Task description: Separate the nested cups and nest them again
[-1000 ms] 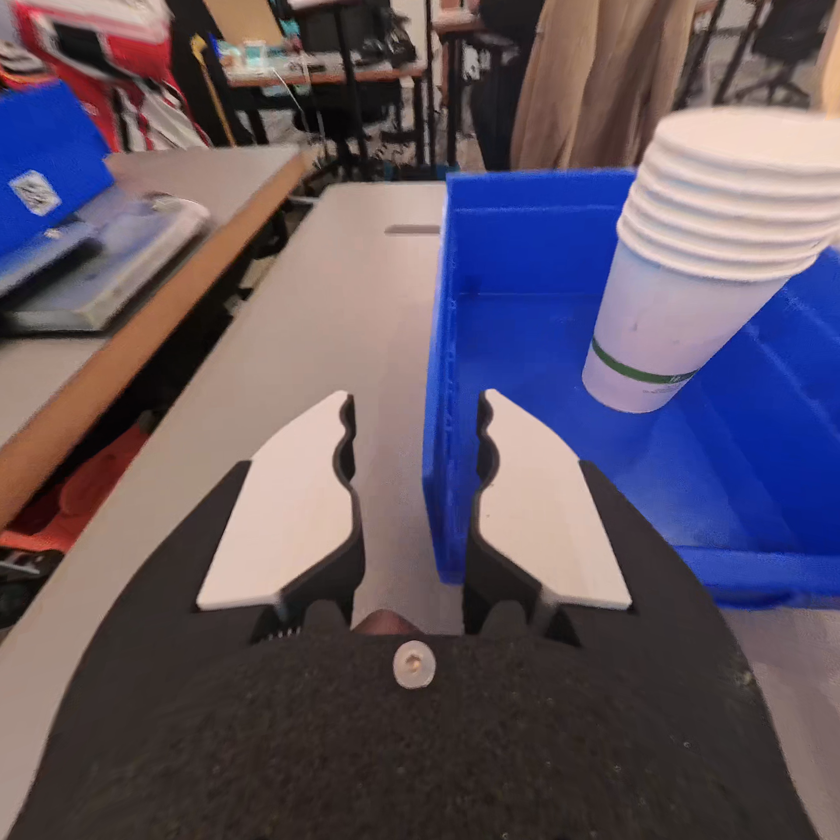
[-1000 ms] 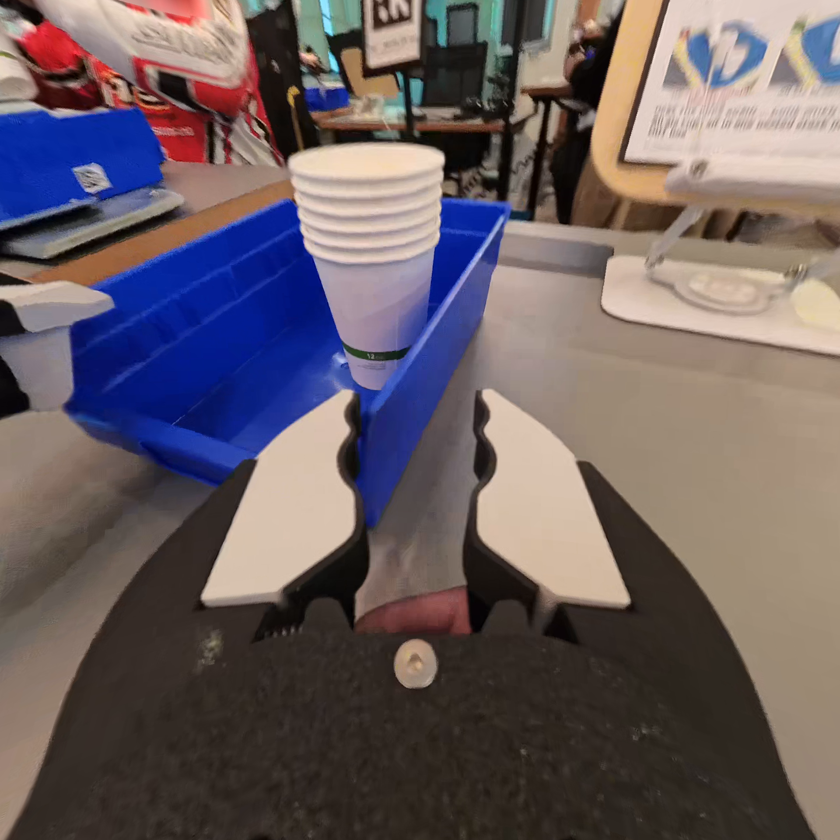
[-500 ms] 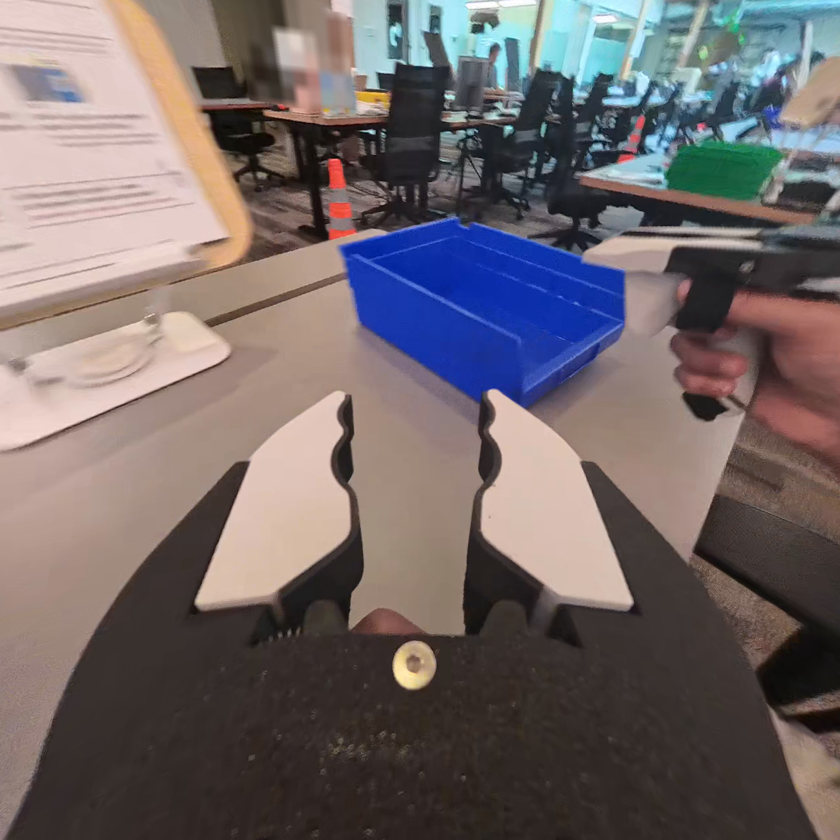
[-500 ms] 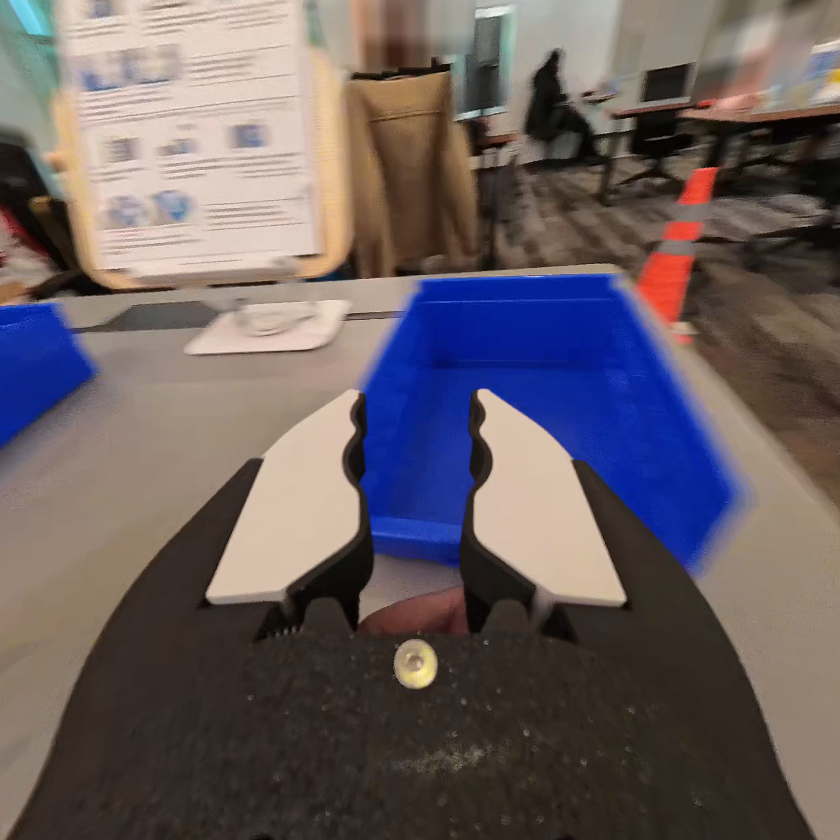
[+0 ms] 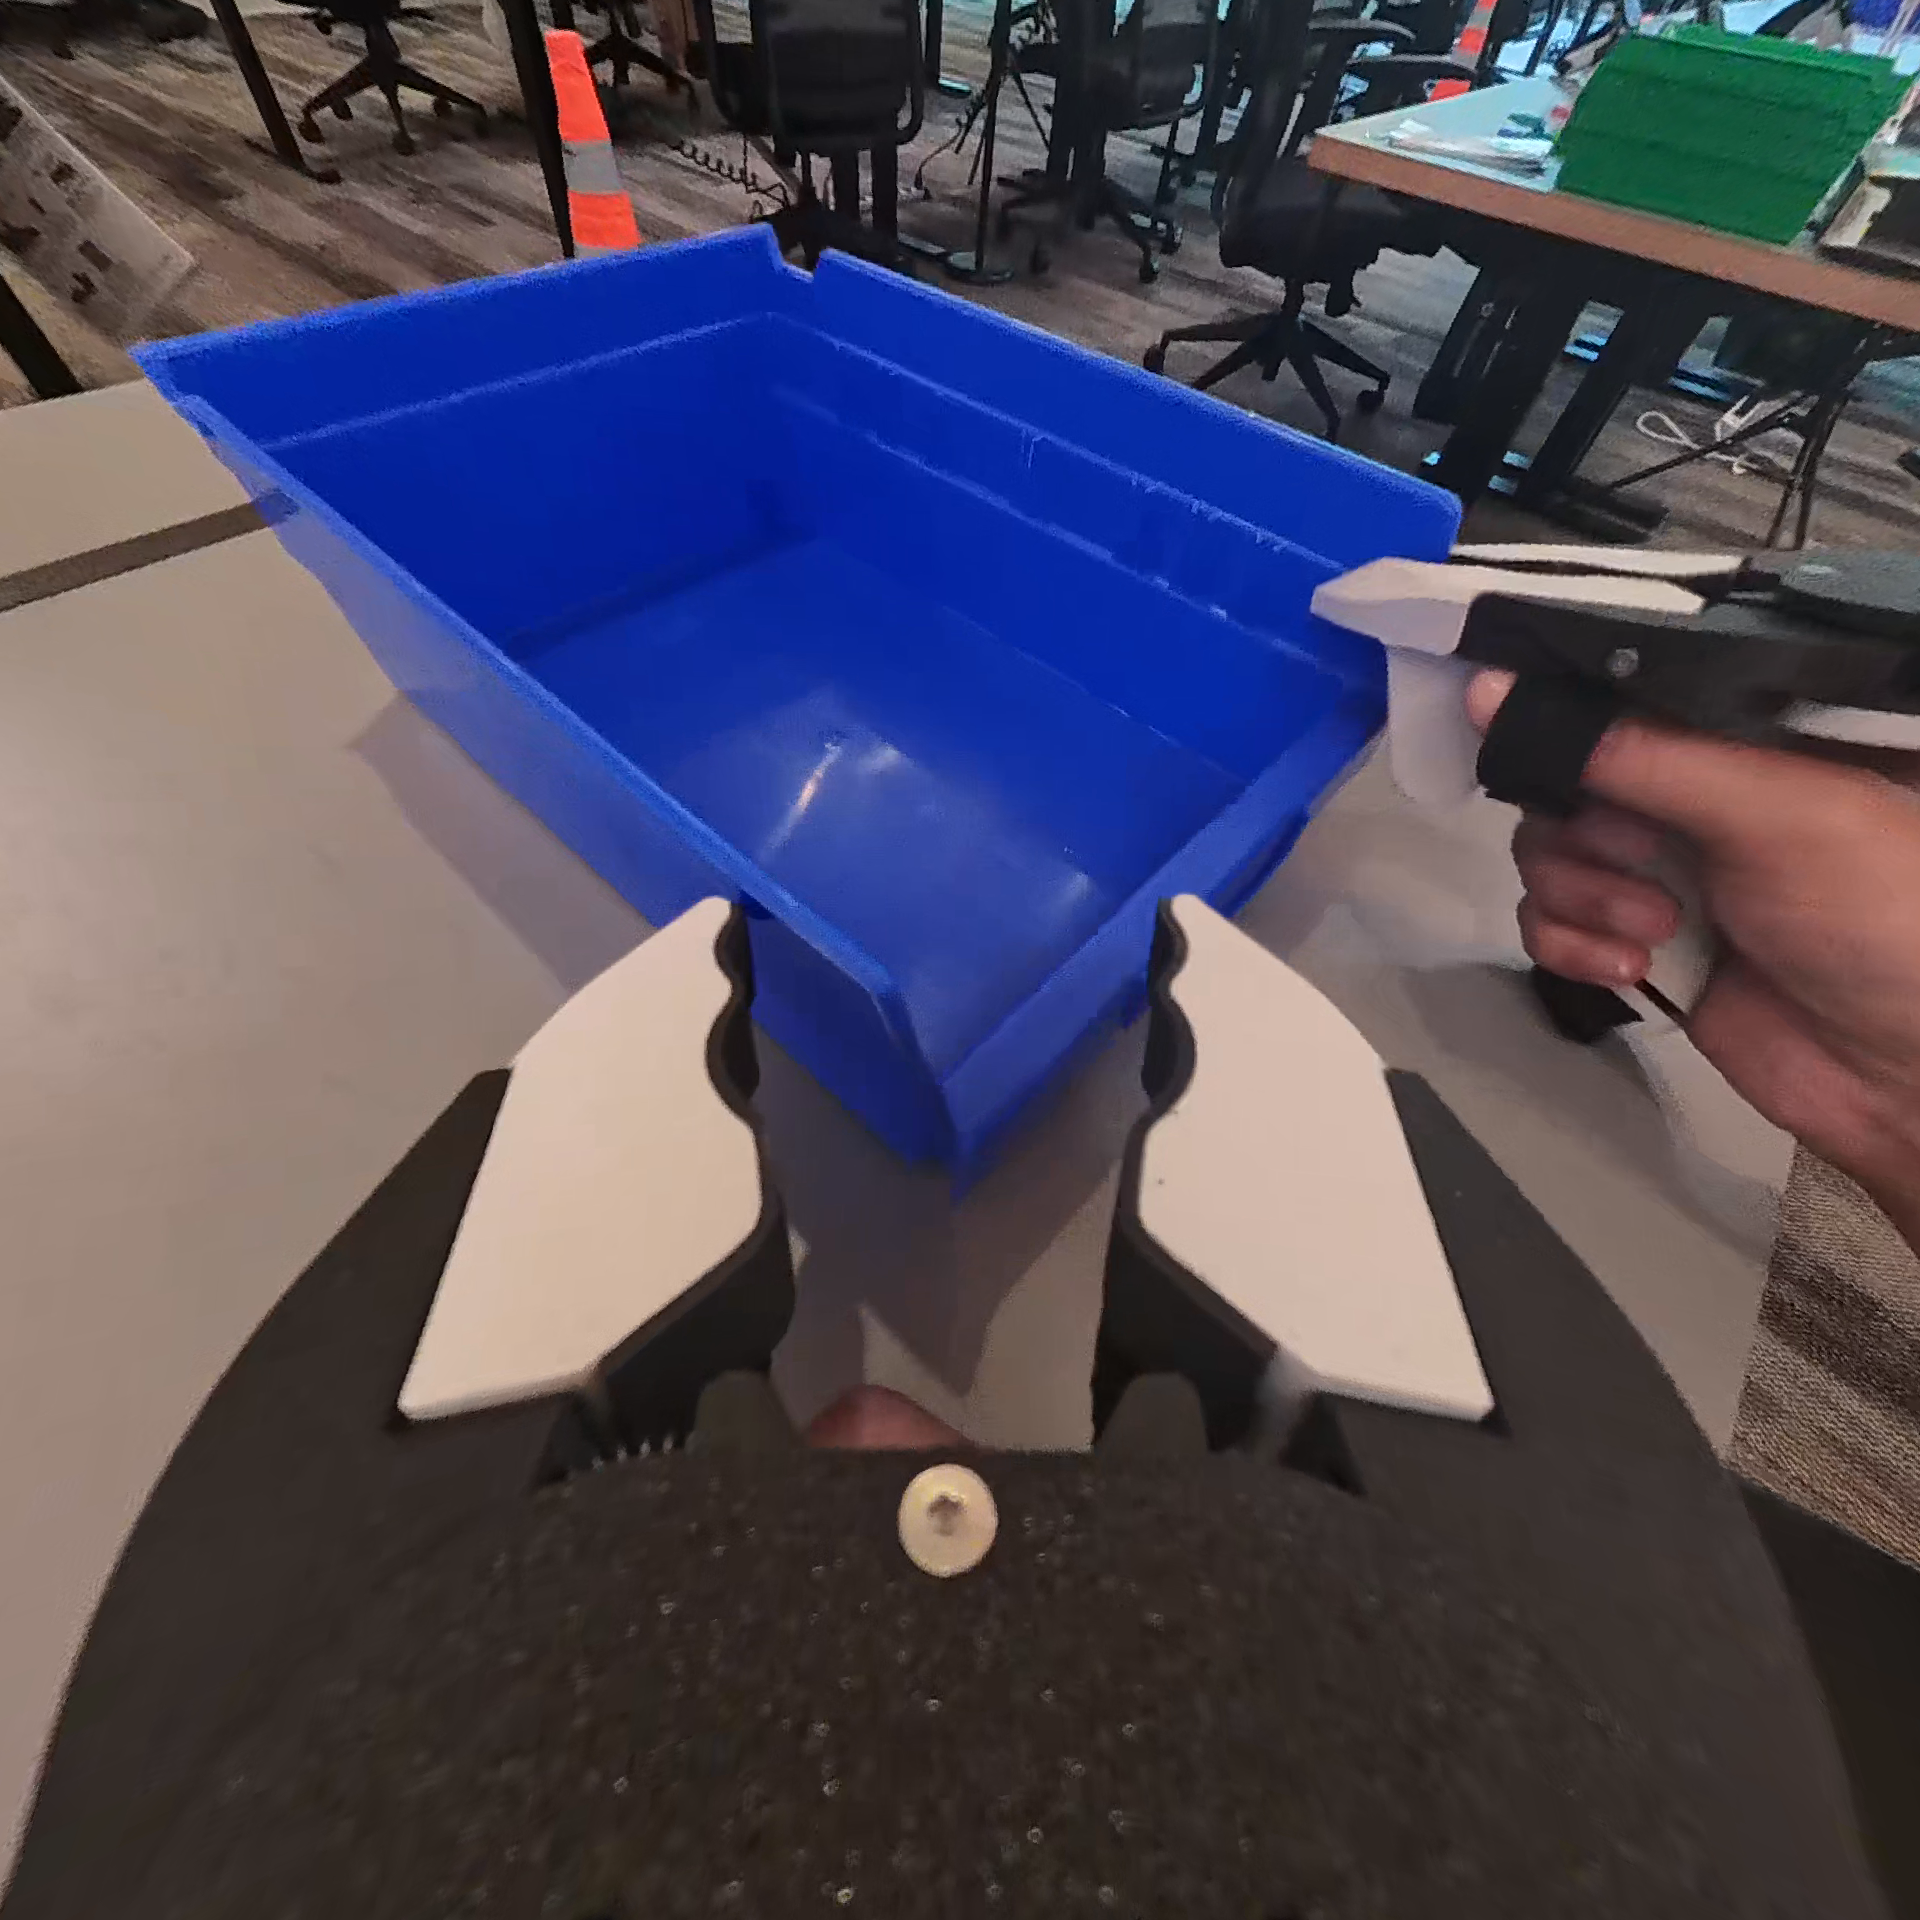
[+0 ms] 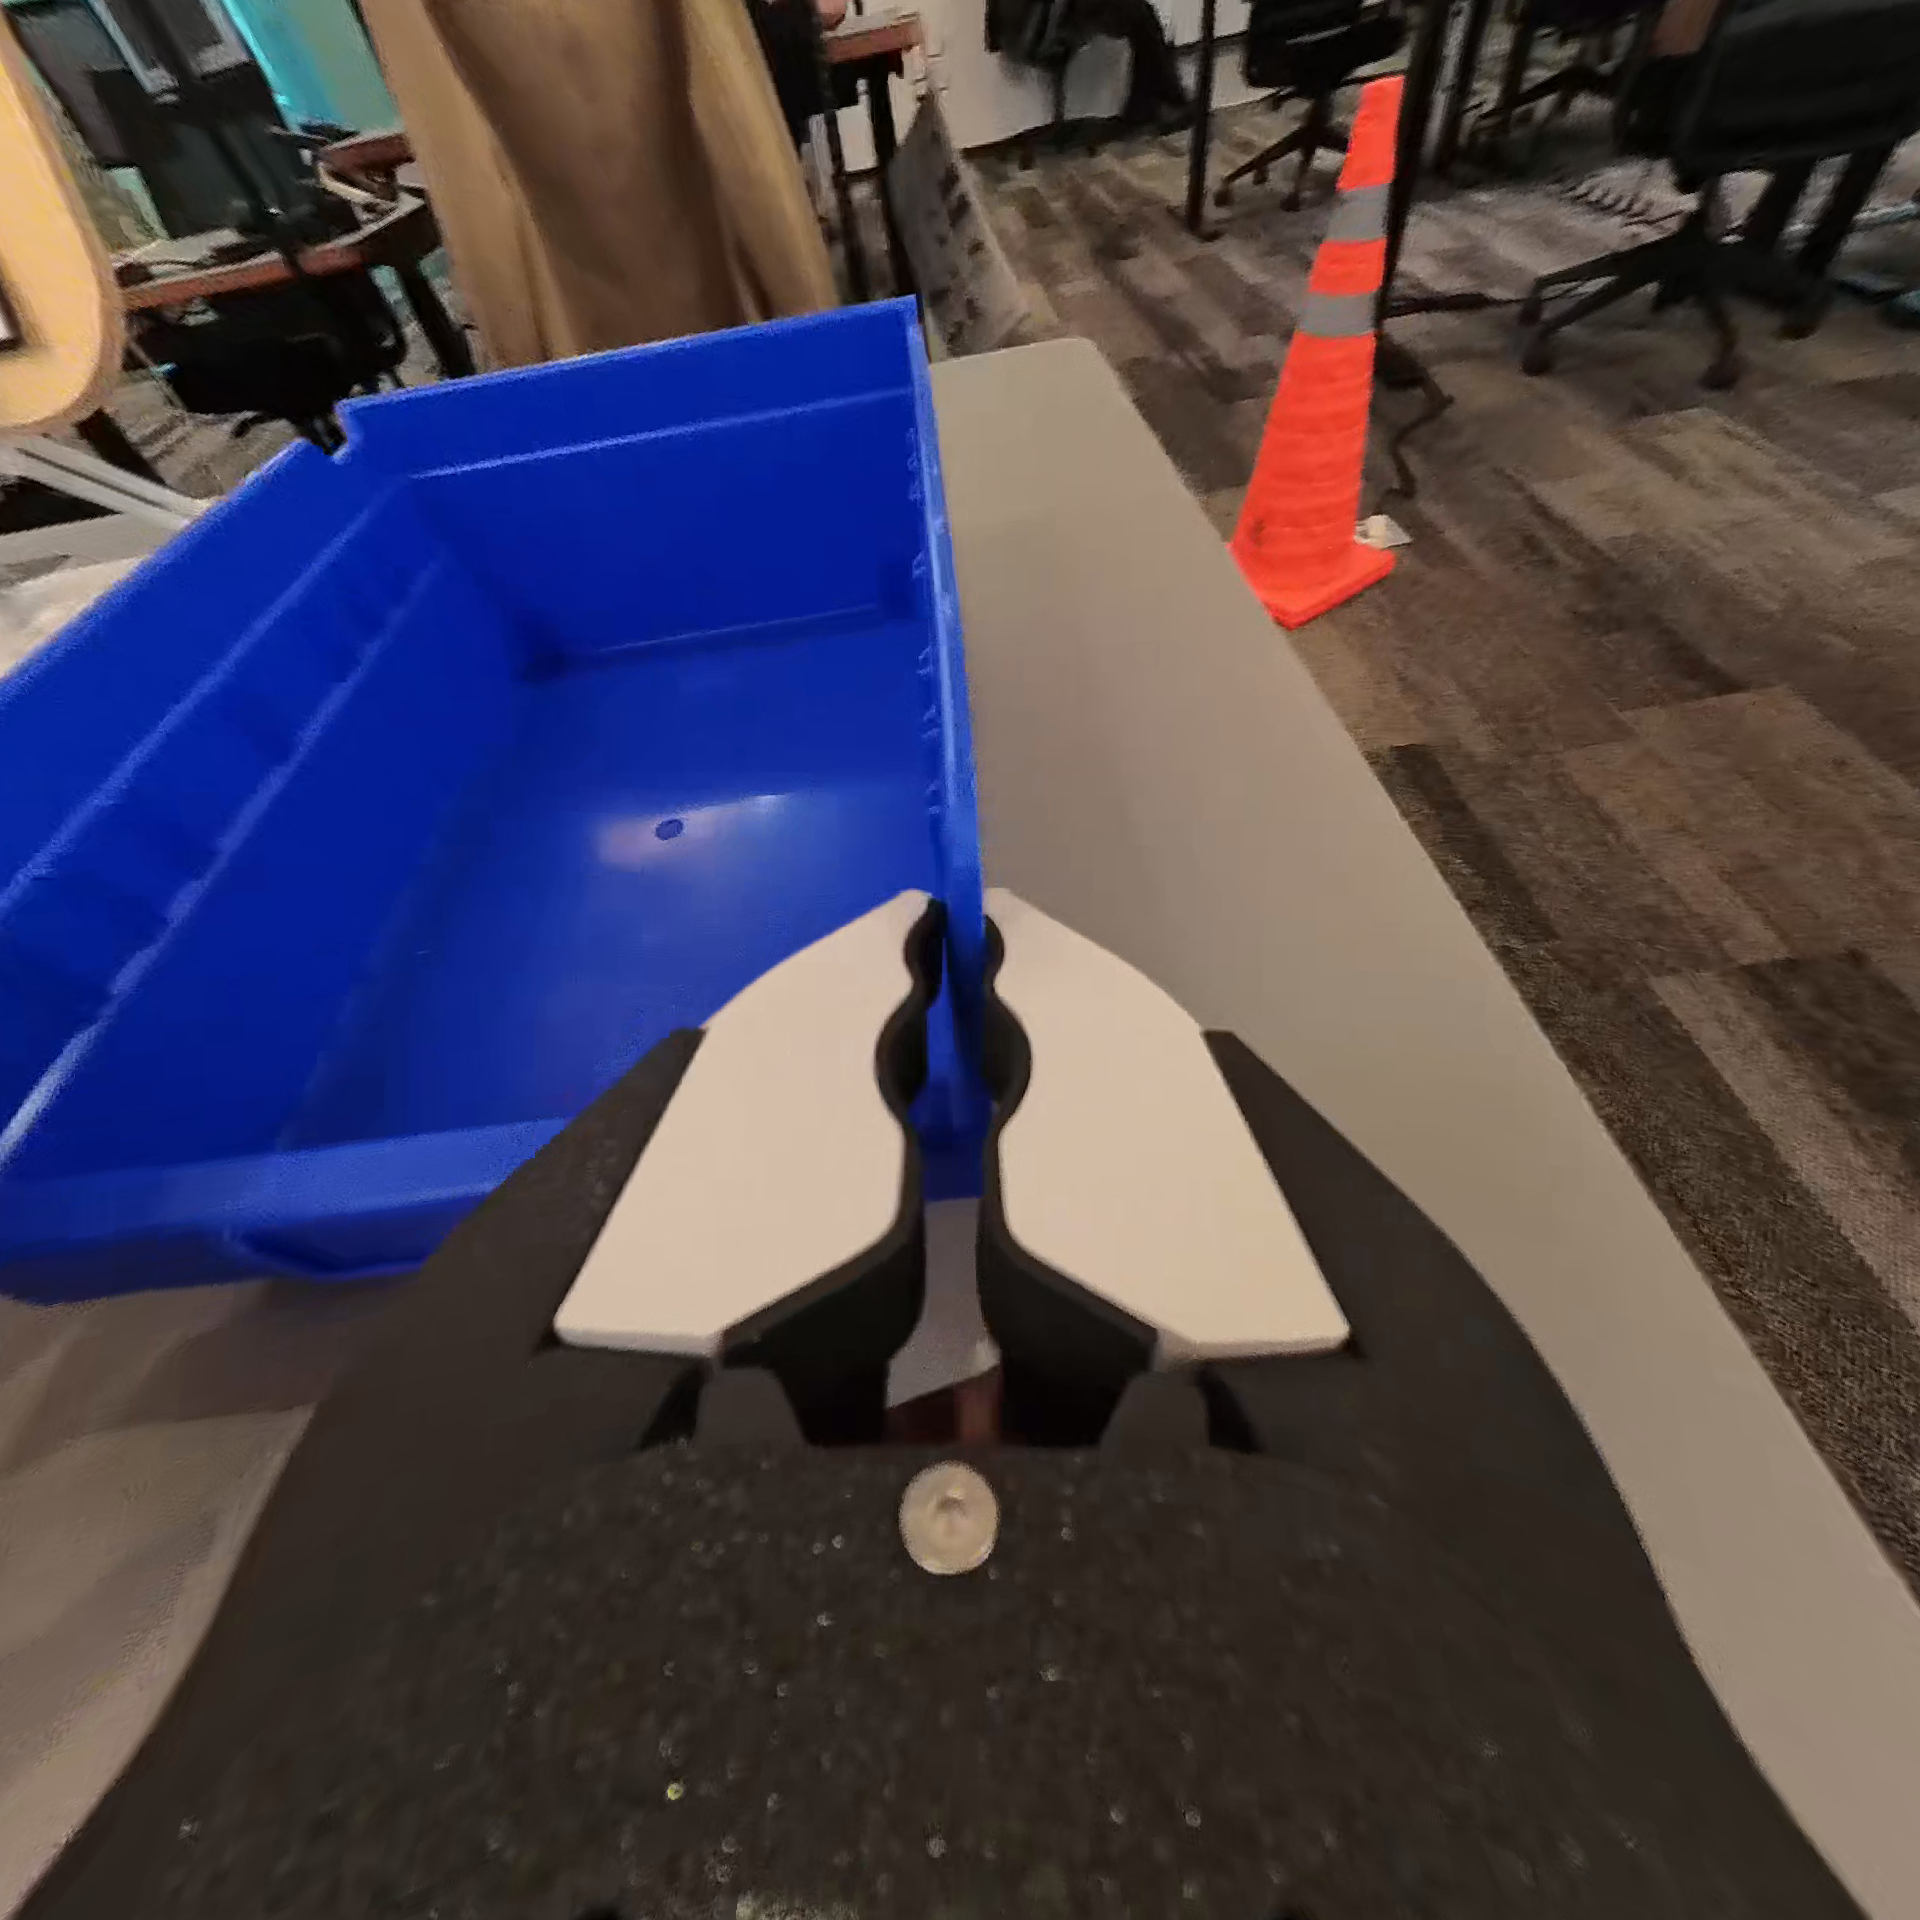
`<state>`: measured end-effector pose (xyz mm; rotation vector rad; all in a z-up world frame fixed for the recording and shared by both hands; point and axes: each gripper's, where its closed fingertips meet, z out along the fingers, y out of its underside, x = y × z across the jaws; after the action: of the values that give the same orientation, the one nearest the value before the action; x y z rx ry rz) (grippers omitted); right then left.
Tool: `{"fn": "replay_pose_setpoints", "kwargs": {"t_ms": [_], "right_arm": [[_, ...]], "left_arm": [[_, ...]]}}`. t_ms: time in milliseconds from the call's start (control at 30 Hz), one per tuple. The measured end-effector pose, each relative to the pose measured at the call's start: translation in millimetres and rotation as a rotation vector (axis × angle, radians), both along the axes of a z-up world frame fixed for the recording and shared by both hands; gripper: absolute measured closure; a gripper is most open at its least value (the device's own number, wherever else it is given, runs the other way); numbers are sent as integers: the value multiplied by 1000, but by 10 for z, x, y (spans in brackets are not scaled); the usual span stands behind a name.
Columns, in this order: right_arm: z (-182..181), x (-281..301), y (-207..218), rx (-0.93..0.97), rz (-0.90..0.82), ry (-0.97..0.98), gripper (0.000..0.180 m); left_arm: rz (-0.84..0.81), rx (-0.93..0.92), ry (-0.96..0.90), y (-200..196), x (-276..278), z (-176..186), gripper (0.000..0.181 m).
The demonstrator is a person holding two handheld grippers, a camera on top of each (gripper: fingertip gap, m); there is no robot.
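Right gripper: the right gripper (image 6: 961,925) was nearly pressed together, pinching the right-hand side wall of the empty blue plastic bin (image 6: 644,499), near the bin's front corner.
Left gripper: the left gripper (image 5: 945,914) was spread wide and held nothing; the bin's (image 5: 790,343) near corner lay between its jaws without touching them.
Hand: the person's hand (image 5: 1704,894) on the right gripper's handle showed just right of the bin.
Change: half a second before, the right gripper was spread in front of this bin; here it had closed on the wall. The left gripper was nearer the bin than in that frame.
Earlier frame: a second before, both views faced another blue bin holding a stack of white nested paper cups.
Cups: not in view here; this bin held none.
Meaning: probably the empty bin was being gripped to shift it; no cup separated yet.
Surroundings: grey table (image 6: 1143,727) under the bin; orange traffic cone (image 6: 1325,416) on the floor beyond the bin.
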<state>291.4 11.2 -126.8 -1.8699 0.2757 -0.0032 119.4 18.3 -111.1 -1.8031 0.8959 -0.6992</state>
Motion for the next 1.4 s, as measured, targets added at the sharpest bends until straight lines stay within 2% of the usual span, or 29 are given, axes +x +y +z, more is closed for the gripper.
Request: {"fn": "replay_pose_setpoints", "kwargs": {"t_ms": [100,300,400,500,567,633,733,833,933,1033,1200,1400], "right_arm": [[-10,-20,27,1,36,41,177],[-14,-13,21,-26,14,-19,176],[163,72,-137,-62,-107,-148,157],[574,-203,-296,52,-95,-210,147],[679,-746,-293,110,78,-161,145],[655,-1389,-296,137,271,-71,143],[518,-2176,-334,143,438,19,140],[395,-2667,-360,154,493,53,139],[309,-3017,-445,144,545,38,136],[288,-3166,-574,161,571,-119,136],[264,-3072,-590,202,483,-408,142],[204,-3134,-598,188,508,-403,143]], "left_arm": [[2,4,-1,-31,-24,10,109],[4,-9,2,-27,-68,-3,115],[38,41,20,-5,-338,58,116],[128,138,56,72,-992,189,117],[221,156,6,104,-1572,310,119],[317,185,-66,83,-2202,431,123],[499,241,-56,5,-3142,456,121],[632,242,-70,-175,-3855,361,122],[725,252,-36,-269,-4292,206,123],[714,180,-84,-266,-4404,149,123],[718,117,-92,-118,-4522,58,120],[760,127,-78,-38,-4654,37,119]]}}
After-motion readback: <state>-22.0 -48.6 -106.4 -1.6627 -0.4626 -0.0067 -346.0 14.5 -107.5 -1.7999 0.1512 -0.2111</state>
